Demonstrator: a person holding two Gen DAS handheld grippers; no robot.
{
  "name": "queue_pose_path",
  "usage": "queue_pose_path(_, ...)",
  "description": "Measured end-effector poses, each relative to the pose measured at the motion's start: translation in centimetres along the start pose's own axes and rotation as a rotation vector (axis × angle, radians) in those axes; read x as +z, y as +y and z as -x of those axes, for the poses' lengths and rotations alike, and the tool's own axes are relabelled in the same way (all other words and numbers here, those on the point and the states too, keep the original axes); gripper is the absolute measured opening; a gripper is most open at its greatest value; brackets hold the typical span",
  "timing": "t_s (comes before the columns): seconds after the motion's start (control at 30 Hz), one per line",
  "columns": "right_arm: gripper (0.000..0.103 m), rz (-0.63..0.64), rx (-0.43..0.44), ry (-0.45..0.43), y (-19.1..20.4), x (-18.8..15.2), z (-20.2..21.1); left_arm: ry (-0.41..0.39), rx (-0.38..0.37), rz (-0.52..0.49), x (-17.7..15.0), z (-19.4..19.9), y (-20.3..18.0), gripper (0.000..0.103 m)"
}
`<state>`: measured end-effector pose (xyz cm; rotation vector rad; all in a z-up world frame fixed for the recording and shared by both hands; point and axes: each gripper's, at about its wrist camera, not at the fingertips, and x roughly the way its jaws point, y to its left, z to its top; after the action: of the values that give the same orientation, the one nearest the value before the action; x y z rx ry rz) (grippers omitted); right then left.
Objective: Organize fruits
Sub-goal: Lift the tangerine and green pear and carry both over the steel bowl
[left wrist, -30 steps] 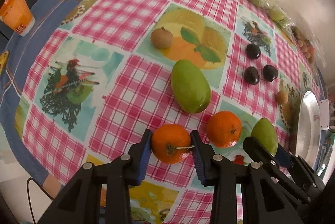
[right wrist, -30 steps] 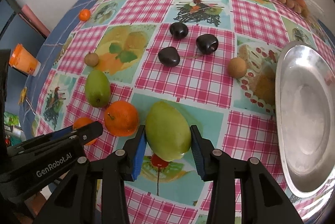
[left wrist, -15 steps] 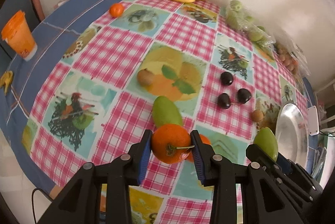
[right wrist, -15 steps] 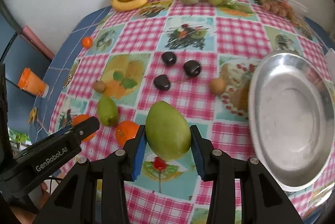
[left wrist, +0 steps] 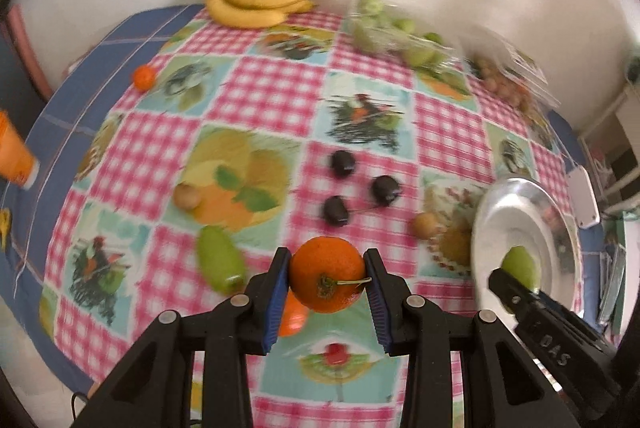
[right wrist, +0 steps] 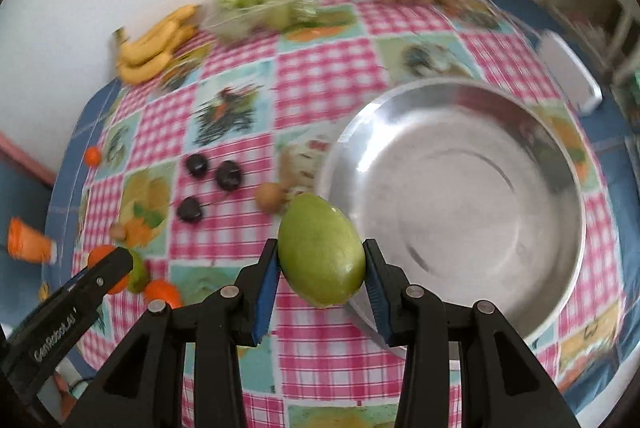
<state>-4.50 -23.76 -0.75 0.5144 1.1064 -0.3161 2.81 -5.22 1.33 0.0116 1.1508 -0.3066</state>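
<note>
My left gripper (left wrist: 326,282) is shut on an orange (left wrist: 326,278) and holds it high above the checked tablecloth. My right gripper (right wrist: 320,268) is shut on a green mango (right wrist: 320,254), held in the air at the left rim of the empty metal bowl (right wrist: 460,195). The bowl also shows in the left wrist view (left wrist: 520,211). On the cloth lie a second green mango (left wrist: 218,260), a second orange (left wrist: 292,320), three dark plums (left wrist: 340,209), and two small brown fruits (left wrist: 426,224) (left wrist: 187,196).
Bananas (left wrist: 260,1), bagged green fruits (left wrist: 396,35) and a bag of small brown fruits (left wrist: 508,83) lie along the far wall. A small tangerine (left wrist: 144,77) sits far left. An orange cup (left wrist: 14,155) stands off the left edge.
Both grippers have lifted their fruit off the cloth and risen. The right gripper has carried the mango rightward to the bowl's rim; the left has moved right with the orange.
</note>
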Motion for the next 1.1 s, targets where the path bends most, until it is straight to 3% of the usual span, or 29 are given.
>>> queue_pose_path(0.63,0.043,-0.23,-0.065,-0.005,-9.5,0.6,1.2,0.023,-0.104,-0.263,-1.6,-3.4,-12.6,0.039)
queue_pose_path(1.1,0.043,-0.295,-0.114,0.033,-12.4,0.3,0.2,0.053,-0.131,-0.336,-2.3,-5.6,-16.5,0.039)
